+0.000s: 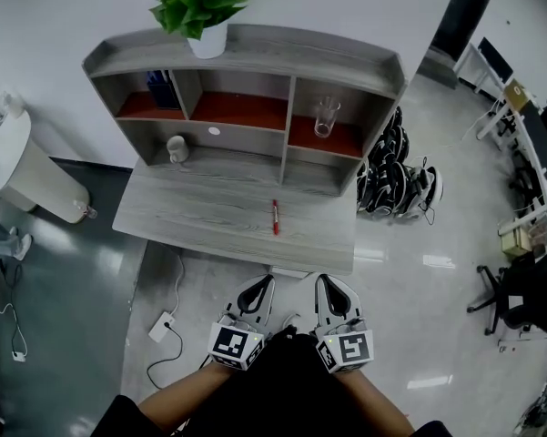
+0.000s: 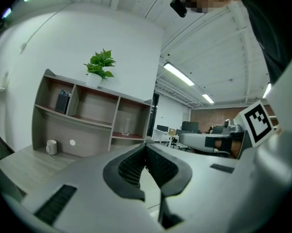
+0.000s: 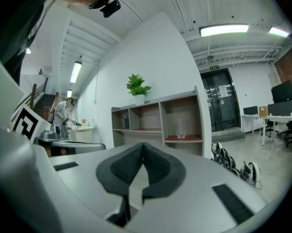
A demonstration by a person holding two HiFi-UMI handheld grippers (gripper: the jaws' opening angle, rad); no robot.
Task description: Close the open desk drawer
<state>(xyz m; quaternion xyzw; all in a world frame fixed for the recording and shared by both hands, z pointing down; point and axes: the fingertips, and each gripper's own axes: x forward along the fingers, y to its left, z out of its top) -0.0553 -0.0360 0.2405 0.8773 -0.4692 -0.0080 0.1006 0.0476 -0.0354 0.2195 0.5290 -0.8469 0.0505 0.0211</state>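
The grey wooden desk (image 1: 209, 218) with its shelf unit (image 1: 255, 62) stands in front of me in the head view. A pale strip (image 1: 289, 271), apparently the drawer's front, pokes out a little under the desk's front edge; the rest of it is hidden. My left gripper (image 1: 262, 285) and right gripper (image 1: 328, 285) are side by side close to my body, just short of that edge and touching nothing. Both are shut with nothing between the pads, as the left gripper view (image 2: 146, 147) and the right gripper view (image 3: 144, 144) show.
A red pen (image 1: 275, 217) lies on the desktop. The shelves hold a glass (image 1: 326, 116) and a white mug (image 1: 177, 148), with a potted plant (image 1: 203, 7) on top. A power strip (image 1: 161, 326) lies on the floor at left. Dark gear (image 1: 396, 176) is piled right of the desk.
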